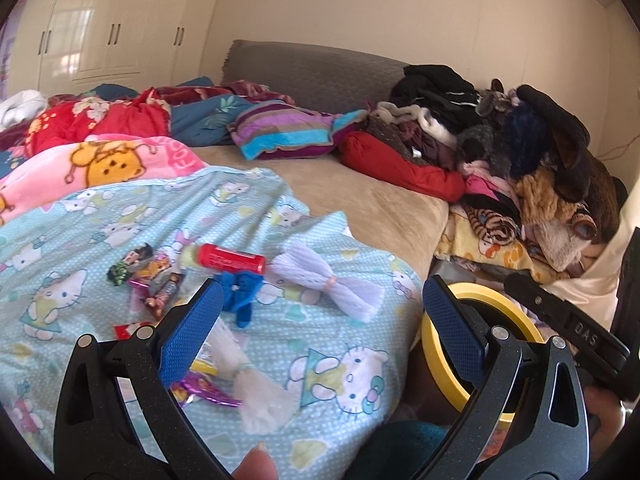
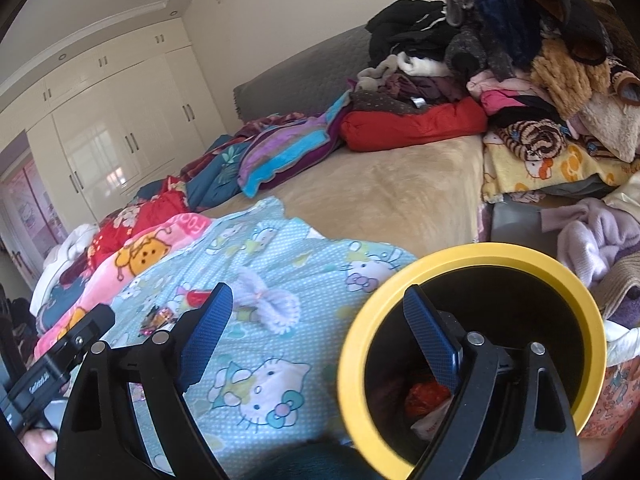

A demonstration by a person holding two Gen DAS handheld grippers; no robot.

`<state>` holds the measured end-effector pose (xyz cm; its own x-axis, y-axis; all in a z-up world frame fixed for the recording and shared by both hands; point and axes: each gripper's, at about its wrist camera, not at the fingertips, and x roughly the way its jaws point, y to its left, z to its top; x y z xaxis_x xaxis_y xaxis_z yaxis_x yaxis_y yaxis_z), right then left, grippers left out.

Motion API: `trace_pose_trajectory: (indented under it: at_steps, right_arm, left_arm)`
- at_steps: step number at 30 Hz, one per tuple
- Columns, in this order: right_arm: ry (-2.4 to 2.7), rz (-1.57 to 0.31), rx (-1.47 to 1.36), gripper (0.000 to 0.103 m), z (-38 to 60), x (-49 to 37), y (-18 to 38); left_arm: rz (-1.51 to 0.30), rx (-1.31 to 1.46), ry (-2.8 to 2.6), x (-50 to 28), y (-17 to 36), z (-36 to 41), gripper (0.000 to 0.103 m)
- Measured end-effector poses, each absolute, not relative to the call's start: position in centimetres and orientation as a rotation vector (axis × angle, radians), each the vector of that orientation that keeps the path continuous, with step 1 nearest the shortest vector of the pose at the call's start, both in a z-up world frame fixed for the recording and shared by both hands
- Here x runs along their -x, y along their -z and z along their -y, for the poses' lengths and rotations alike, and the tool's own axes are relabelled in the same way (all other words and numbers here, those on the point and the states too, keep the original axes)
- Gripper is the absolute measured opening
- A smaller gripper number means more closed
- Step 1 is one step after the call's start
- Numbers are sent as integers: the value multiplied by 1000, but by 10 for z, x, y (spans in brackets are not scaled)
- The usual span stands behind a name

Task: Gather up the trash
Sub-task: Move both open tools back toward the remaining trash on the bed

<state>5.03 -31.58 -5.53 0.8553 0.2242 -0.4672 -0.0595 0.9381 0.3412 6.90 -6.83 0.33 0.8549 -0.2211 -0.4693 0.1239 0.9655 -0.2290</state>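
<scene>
Your left gripper [image 1: 320, 320] hung over the bed with its blue-padded fingers [image 1: 192, 330] spread wide and nothing between them. Below it, on the pale blue cartoon-cat blanket [image 1: 100, 232], the trash lay scattered: a red cylindrical tube [image 1: 232, 259] beside a white foam net sleeve [image 1: 332, 284] pinched at its middle, a crumpled blue scrap [image 1: 240, 294] just in front of the tube, and a cluster of bright snack wrappers [image 1: 148, 276] to the left. A second pale foam sleeve [image 1: 248, 376] and a purple foil wrapper [image 1: 204, 392] lay nearer, partly behind the left finger, with a red-and-white wrapper [image 1: 128, 330] at that finger's outer edge.

Your right gripper [image 2: 320, 328] was likewise wide open and held nothing. Its right finger [image 2: 430, 340] stood over the mouth of the yellow-rimmed bin [image 2: 352, 344], which sat just off the blanket's right edge. Inside the dark bin, something red [image 2: 426, 398] and a pale crumpled piece [image 2: 430, 424] were visible at the bottom. In the left wrist view the same bin showed behind the right finger, beside the bed.

Farther back, a pink cartoon blanket [image 1: 100, 164], a striped purple and turquoise pillow [image 1: 280, 132] and a heaped pile of clothes [image 1: 500, 140] crowded the tan bedsheet [image 1: 360, 192], with cream wardrobes [image 1: 100, 40] along the far wall.
</scene>
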Motion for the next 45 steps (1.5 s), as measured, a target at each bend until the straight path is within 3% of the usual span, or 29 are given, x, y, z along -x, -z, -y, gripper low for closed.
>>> trace_pose_trajectory:
  at_steps: [29, 45]
  right_arm:
    - [-369, -564, -196, 85, 219, -29, 56]
    - [-410, -670, -143, 85, 180, -37, 88]
  left_arm:
    - [-487, 284, 35, -68, -6, -6, 92]
    - [-611, 345, -39, -81, 35, -52, 92]
